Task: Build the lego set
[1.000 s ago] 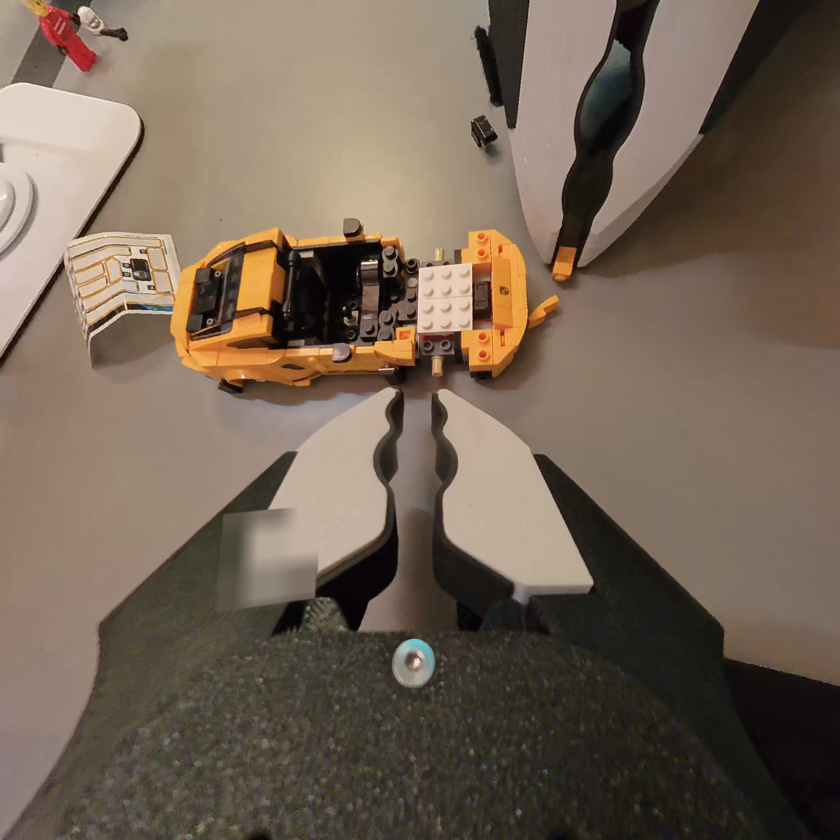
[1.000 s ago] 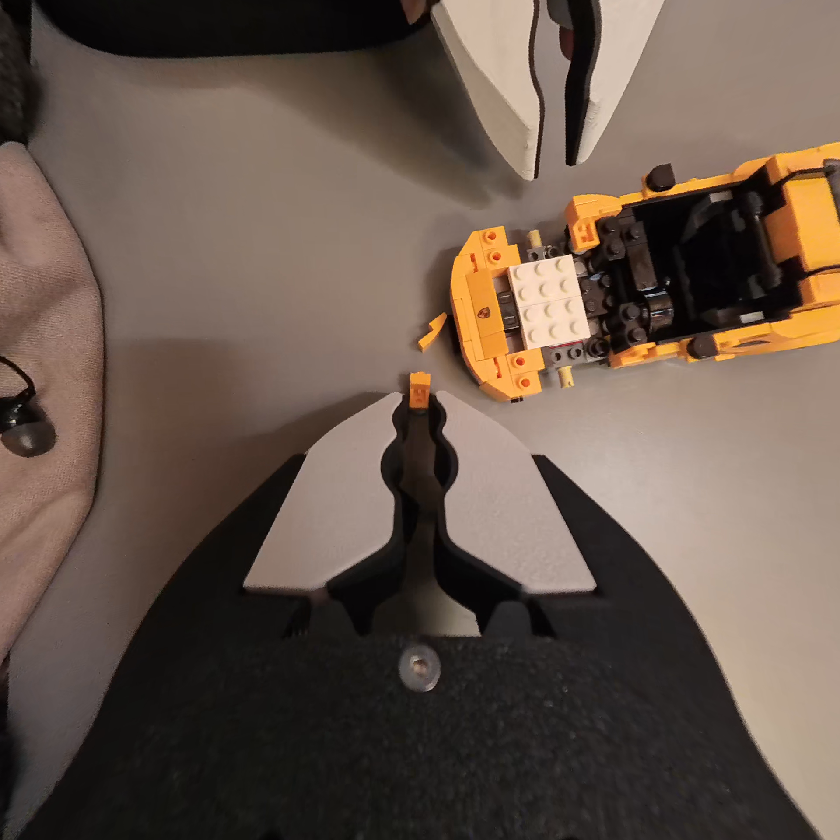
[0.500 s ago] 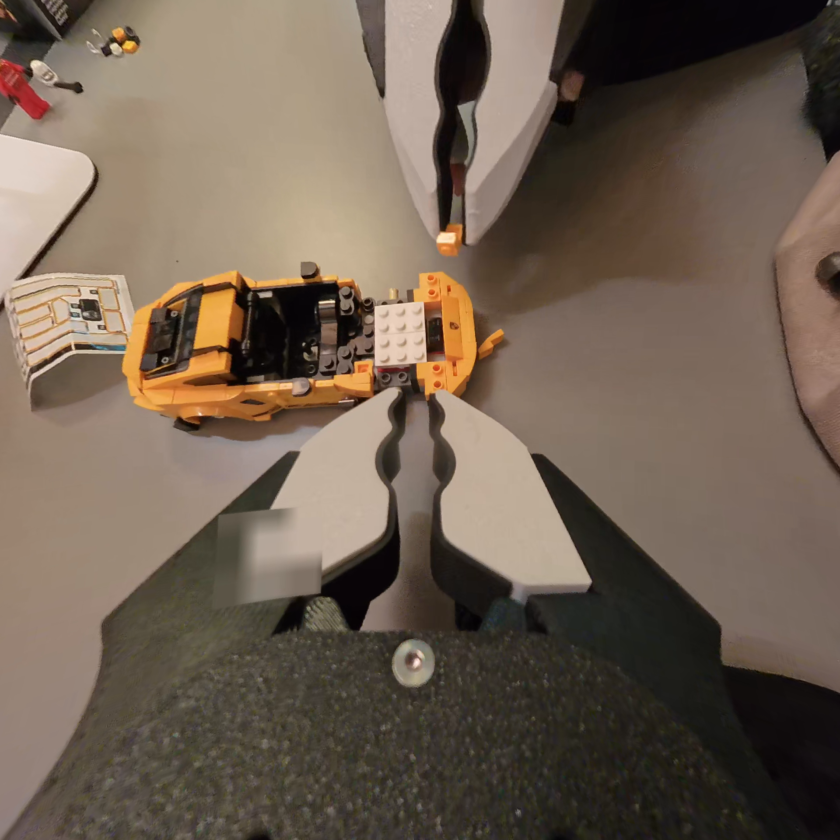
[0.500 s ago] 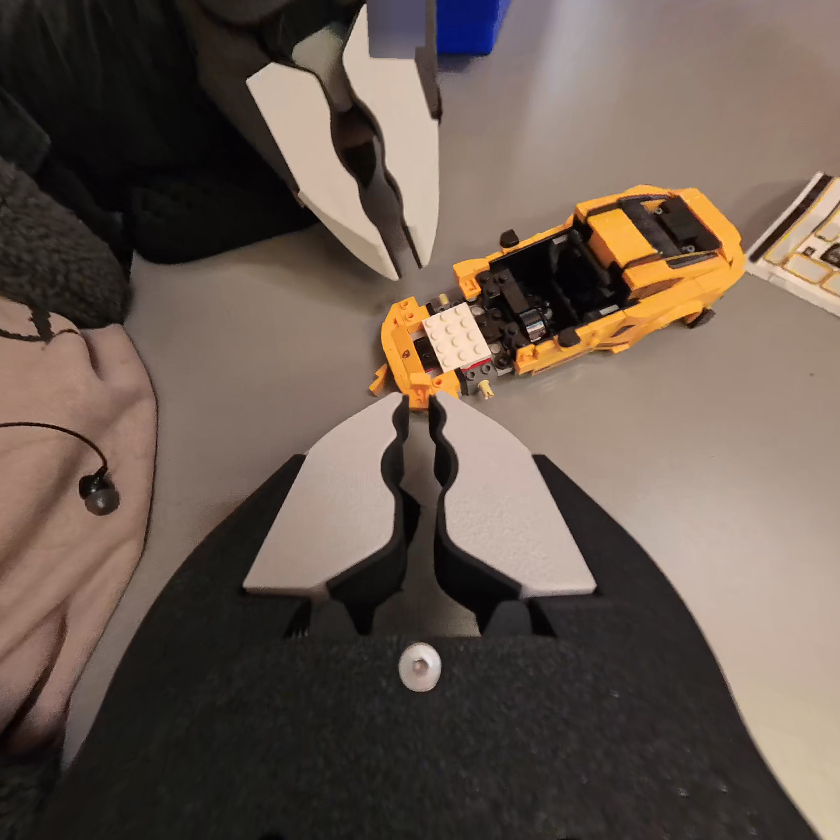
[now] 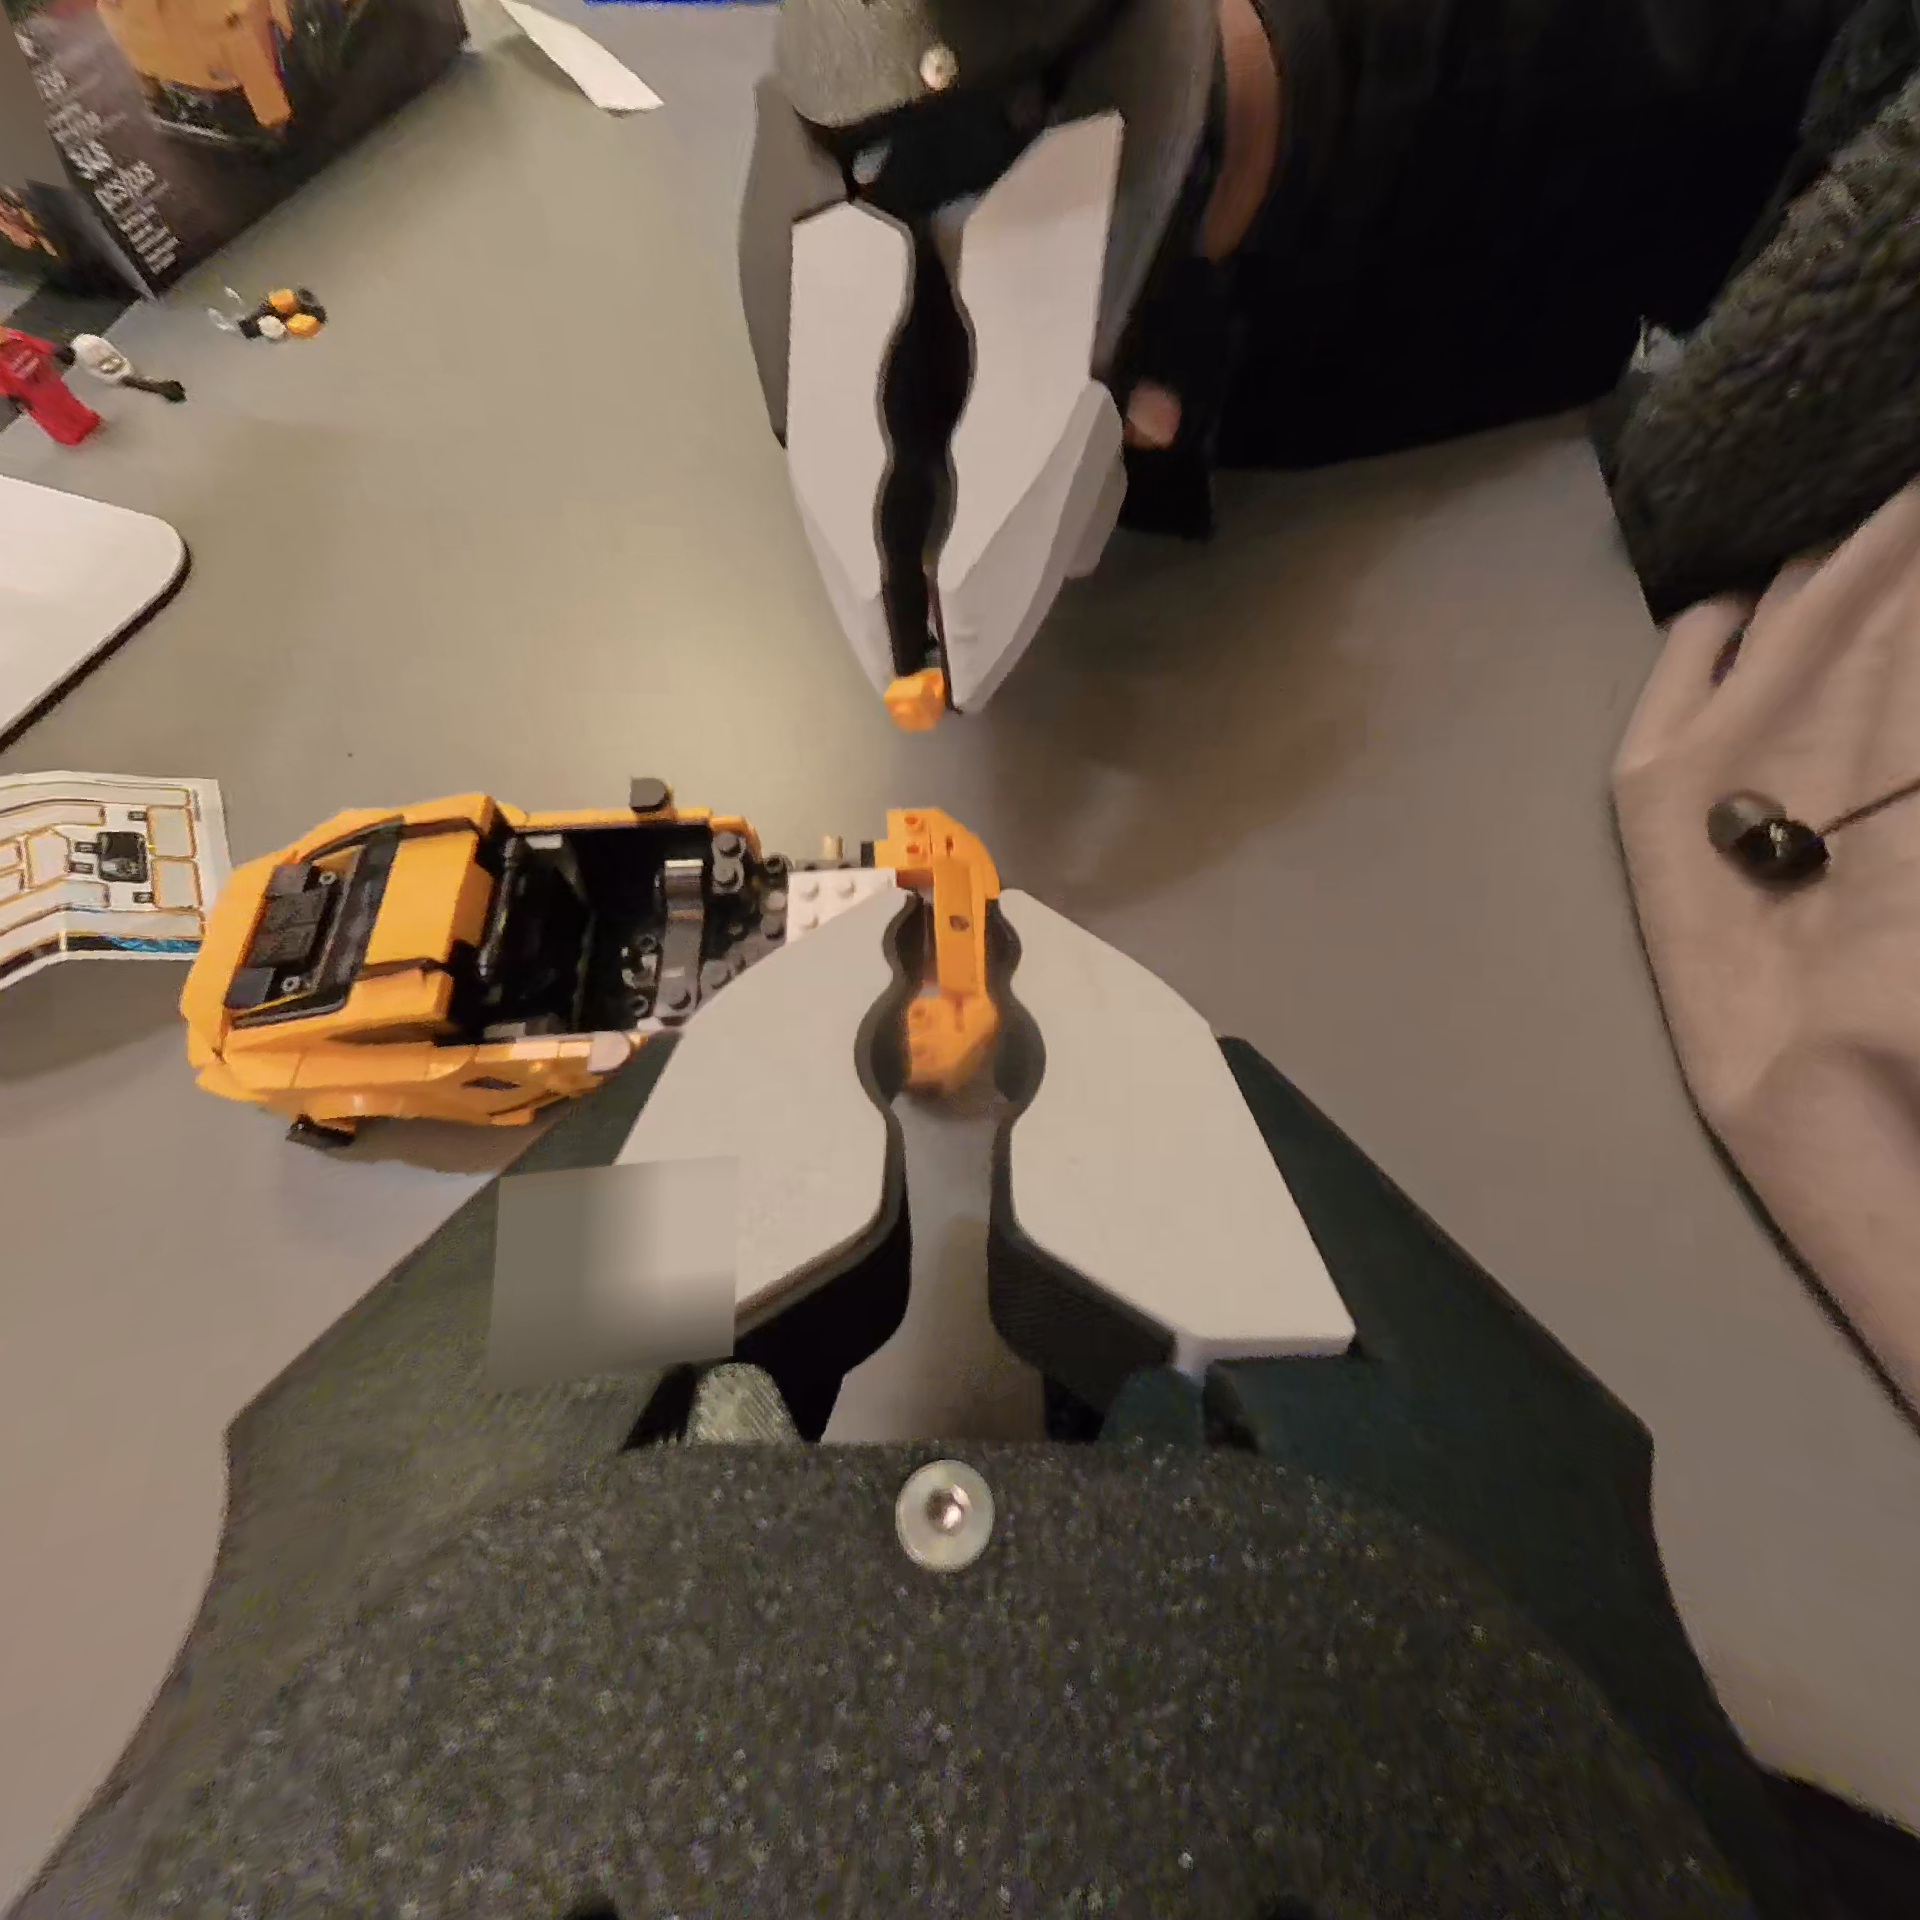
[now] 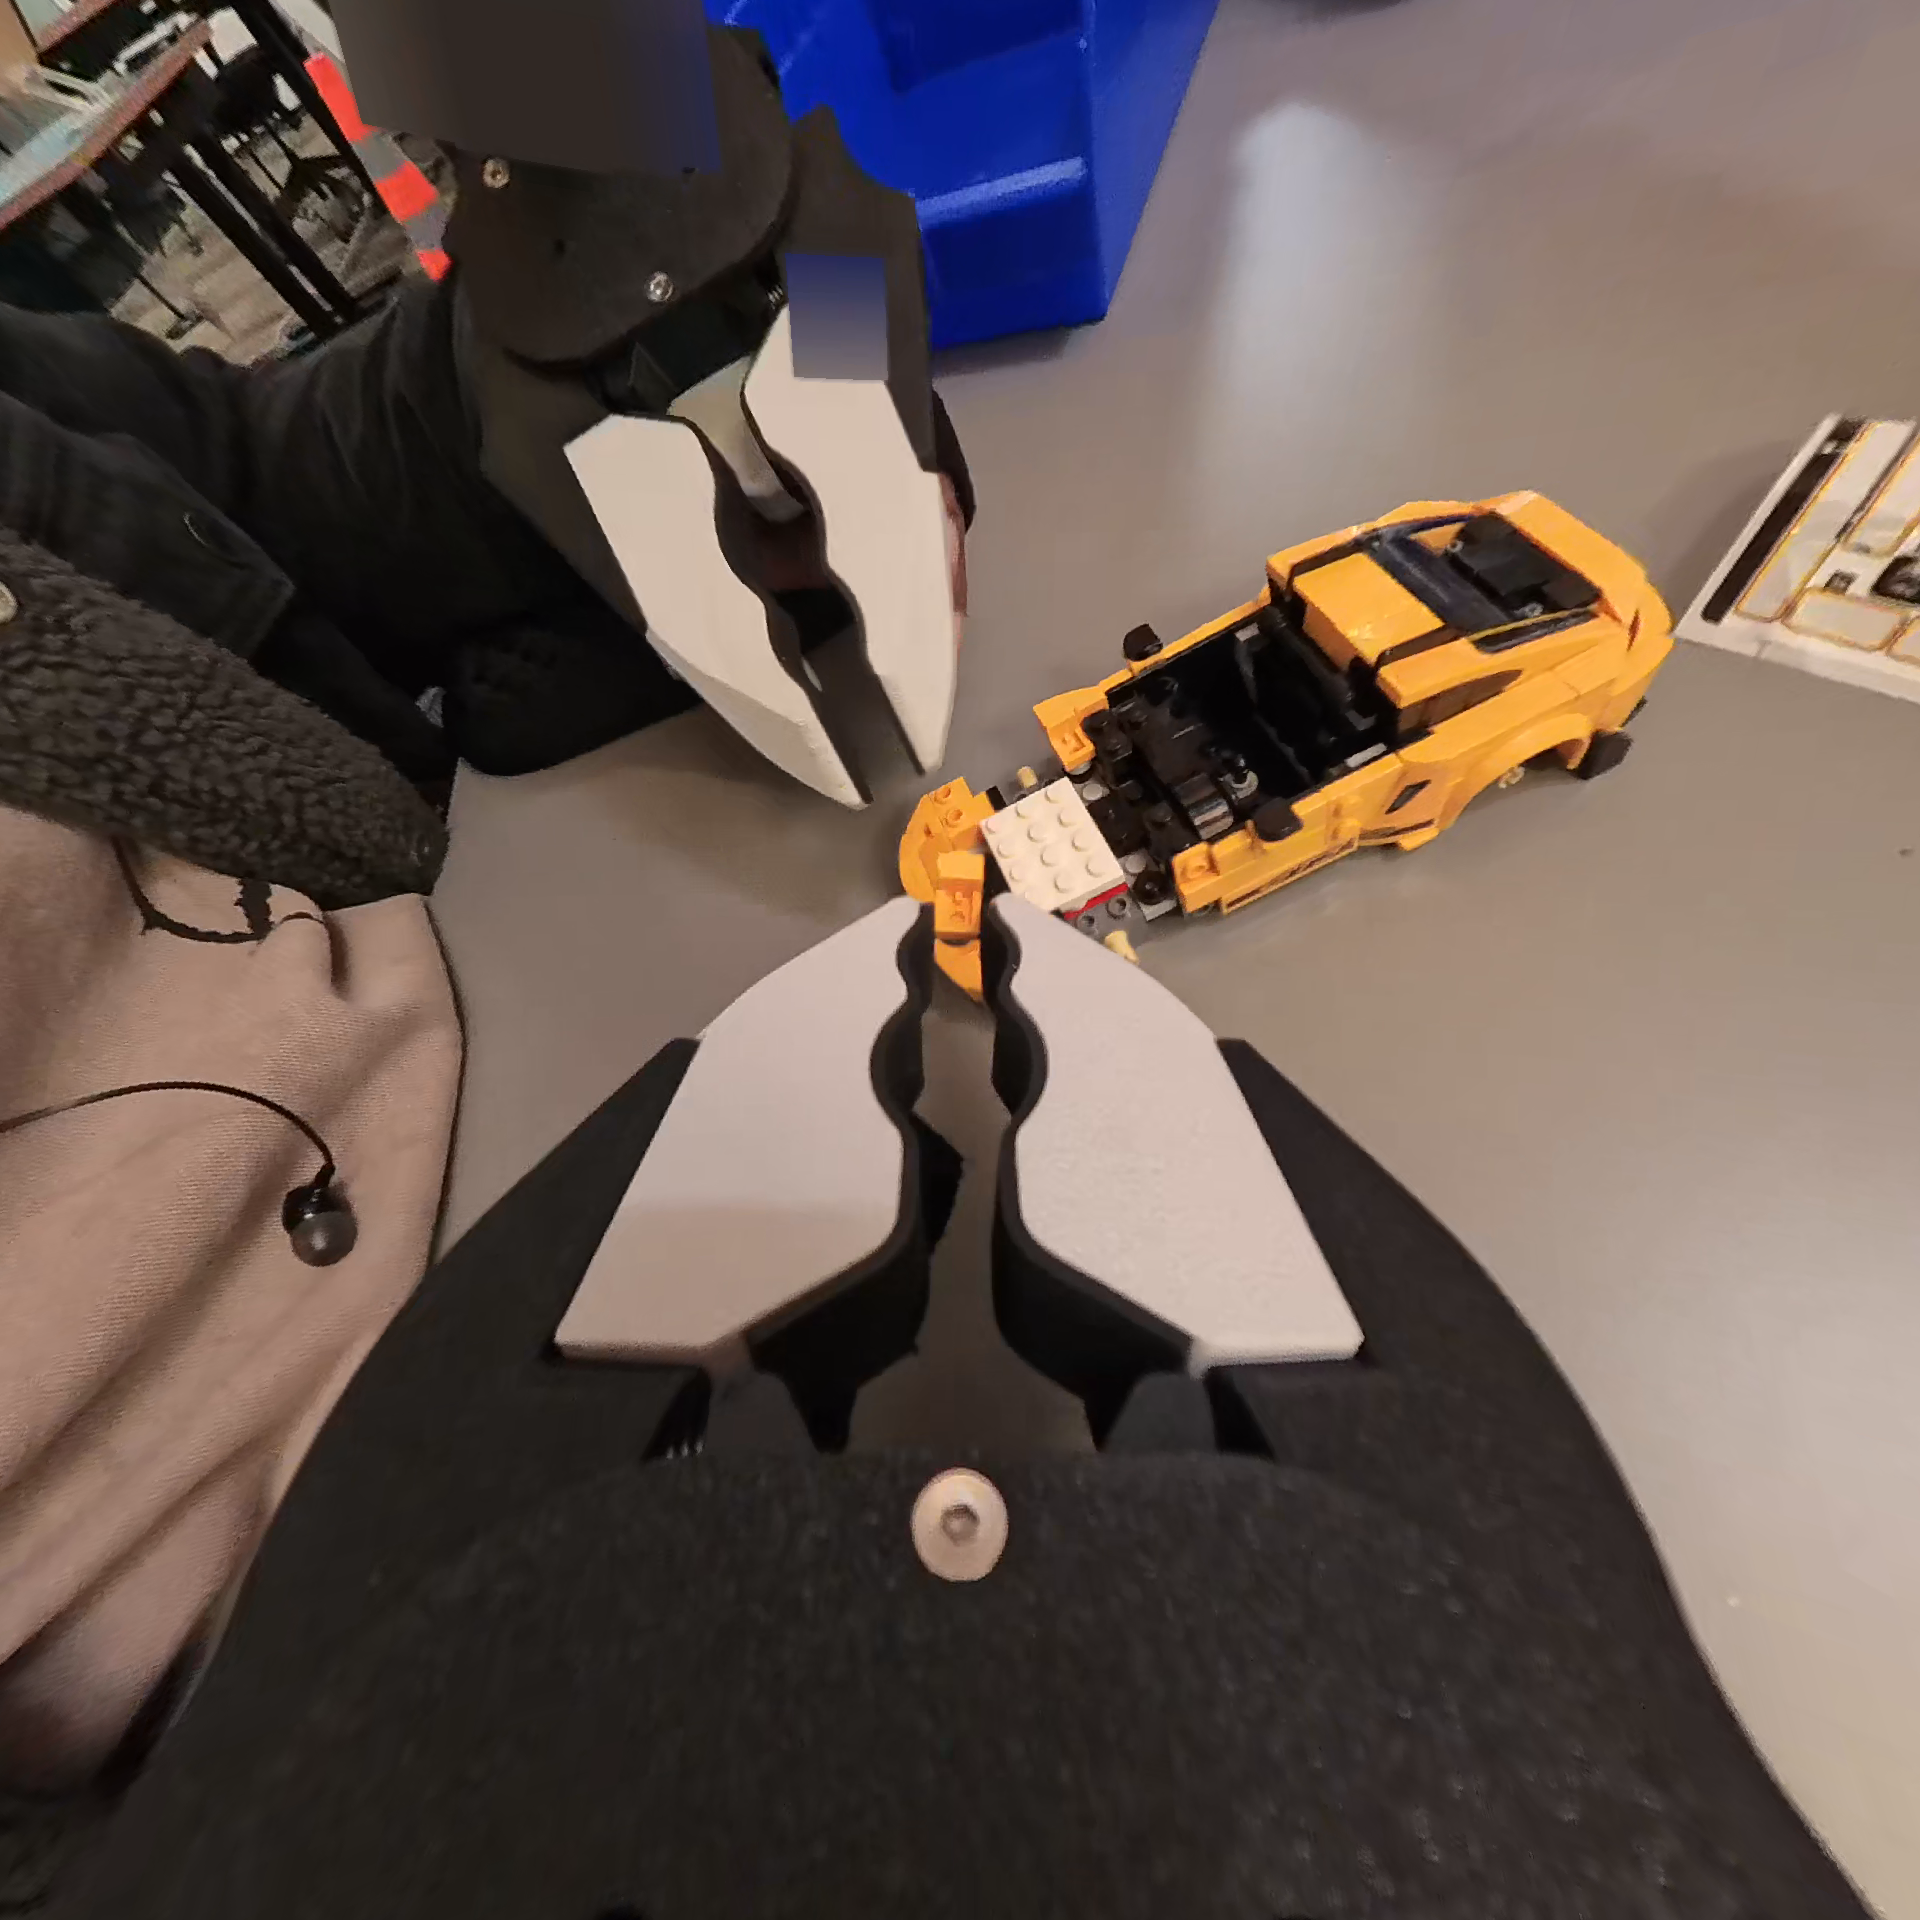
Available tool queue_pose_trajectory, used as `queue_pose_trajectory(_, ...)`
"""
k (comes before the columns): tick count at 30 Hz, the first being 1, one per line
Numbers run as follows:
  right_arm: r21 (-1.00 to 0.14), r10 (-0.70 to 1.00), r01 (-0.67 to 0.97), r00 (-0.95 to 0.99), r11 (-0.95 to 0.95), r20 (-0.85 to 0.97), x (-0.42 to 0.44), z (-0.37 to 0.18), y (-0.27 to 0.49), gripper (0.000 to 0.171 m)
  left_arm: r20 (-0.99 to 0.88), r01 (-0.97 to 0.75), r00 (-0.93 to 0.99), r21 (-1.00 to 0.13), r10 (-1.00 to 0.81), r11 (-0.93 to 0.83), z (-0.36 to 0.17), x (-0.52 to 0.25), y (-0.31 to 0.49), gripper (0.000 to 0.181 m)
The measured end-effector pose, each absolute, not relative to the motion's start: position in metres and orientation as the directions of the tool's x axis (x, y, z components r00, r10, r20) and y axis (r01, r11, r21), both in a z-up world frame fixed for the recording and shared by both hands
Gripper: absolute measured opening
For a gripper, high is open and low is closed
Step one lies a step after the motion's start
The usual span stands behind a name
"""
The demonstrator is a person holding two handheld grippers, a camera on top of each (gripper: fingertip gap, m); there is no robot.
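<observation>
The orange lego car [image 5: 343, 935] stands on the grey table with its cabin open and a white plate [image 6: 1049, 852] behind its nose. My left gripper [image 5: 956, 902] hovers just over the nose. Its jaws are a little apart and empty, and the orange bumper shows through the gap. In the right wrist view, the left gripper [image 6: 896, 784] sits above the far corner of the nose. My right gripper [image 6: 956, 909] is shut on a small orange piece [image 5: 914, 701] at its fingertips, held close in front of the nose. It also shows in the left wrist view [image 5: 920, 675].
A sticker sheet [image 5: 94, 862] lies behind the car's tail. A blue bin [image 6: 987, 156] stands farther back. The set box [image 5: 177, 114], a red minifigure [image 5: 42, 395], loose small parts [image 5: 275, 312] and a white board [image 5: 62, 592] sit at the left. A beige garment with an earbud [image 5: 1766, 831] lies by the nose. The grippers' ends are close to 4 centimetres from one another. The red minifigure [image 5: 42, 395] is about 35 centimetres from my right fingertips.
Both grippers have closed in on the car's nose. The left one has moved from beside the car to over the bumper. The right one has brought the small orange piece nearer.
</observation>
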State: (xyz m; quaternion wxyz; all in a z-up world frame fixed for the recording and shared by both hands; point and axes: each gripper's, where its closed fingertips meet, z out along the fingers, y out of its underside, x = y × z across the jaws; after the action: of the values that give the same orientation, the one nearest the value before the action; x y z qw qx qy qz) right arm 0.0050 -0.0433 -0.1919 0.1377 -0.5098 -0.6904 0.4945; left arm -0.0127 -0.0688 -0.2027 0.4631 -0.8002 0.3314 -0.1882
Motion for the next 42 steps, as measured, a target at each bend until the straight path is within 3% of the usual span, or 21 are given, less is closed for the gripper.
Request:
queue_pose_trajectory(7,-0.852,0.897,0.497,-0.434,0.165,-0.080,-0.005,-0.193,-0.040,0.008,0.209,-0.099,0.756,-0.900,-0.620,-0.425,-0.181,0.003,-0.059,0.010)
queue_pose_trajectory(16,-0.823,0.902,0.476,-0.422,0.311,0.097,-0.006,-0.196,-0.049,0.008,0.234,-0.070,0.790,-0.884,-0.567,-0.462,-0.188,0.006,-0.057,0.007)
queue_pose_trajectory(21,-0.764,0.932,0.567,-0.342,0.308,0.121,0.005,-0.208,-0.049,0.008,0.254,-0.083,0.805,-0.847,-0.537,-0.524,-0.202,0.014,-0.060,0.009)
queue_pose_trajectory(29,-0.725,0.948,0.624,-0.289,0.291,0.131,0.022,-0.225,-0.061,0.008,0.216,-0.198,0.798,-0.788,-0.562,-0.584,-0.223,0.031,-0.070,0.008)
queue_pose_trajectory(34,-0.702,0.934,0.647,-0.350,0.297,0.072,0.039,-0.236,-0.080,0.010,0.124,-0.404,0.700,-0.744,-0.703,-0.533,-0.238,0.044,-0.086,0.007)
queue_pose_trajectory(42,-0.698,0.843,0.626,-0.535,0.348,-0.059,0.062,-0.240,-0.100,0.015,-0.104,-0.745,0.331,-0.639,-0.938,-0.192,-0.247,0.059,-0.107,0.007)
